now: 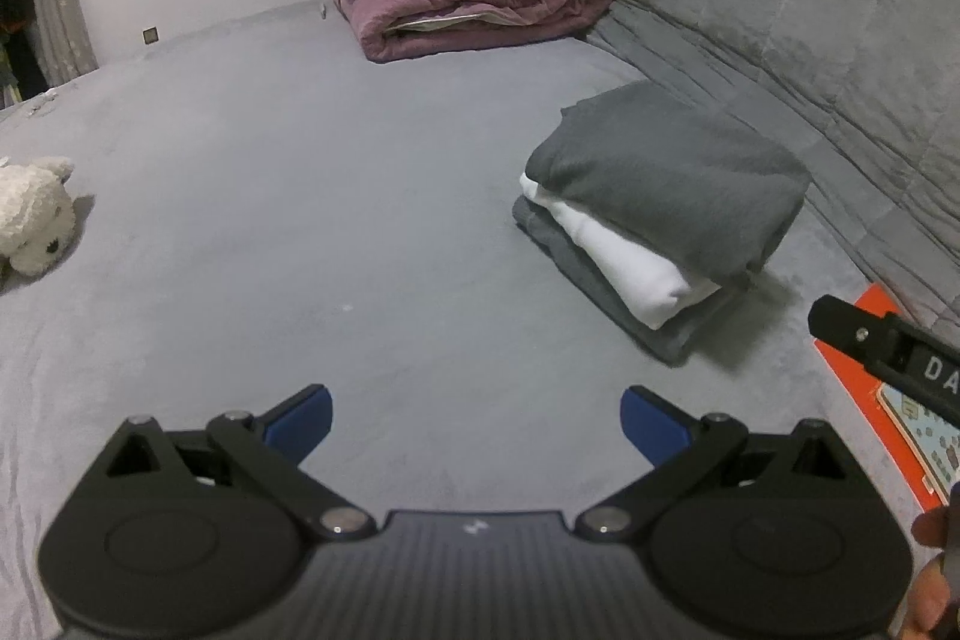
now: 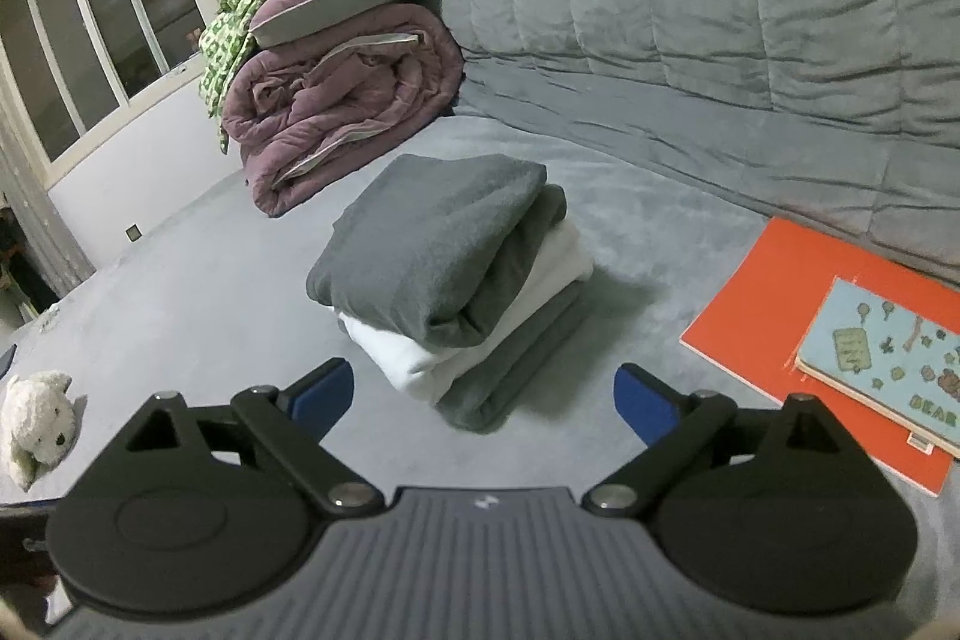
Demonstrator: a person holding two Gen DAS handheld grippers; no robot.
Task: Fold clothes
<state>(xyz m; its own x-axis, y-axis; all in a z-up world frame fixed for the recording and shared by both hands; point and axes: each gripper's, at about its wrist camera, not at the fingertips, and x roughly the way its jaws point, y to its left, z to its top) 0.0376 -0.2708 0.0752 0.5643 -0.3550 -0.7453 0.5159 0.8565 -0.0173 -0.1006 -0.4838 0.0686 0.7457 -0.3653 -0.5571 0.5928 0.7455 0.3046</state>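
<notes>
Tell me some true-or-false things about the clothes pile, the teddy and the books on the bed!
1. The clothes pile has a white piece between two grey ones. True.
2. The right hand-held gripper is squeezing the pile. False: its jaws stand open with nothing between them, short of the pile.
3. A white teddy lies on the bed. True.
4. The blue book lies under the orange book. False: the blue one lies on top.
5. The left hand-held gripper holds a grey shirt. False: it is open and empty above bare bed.
</notes>
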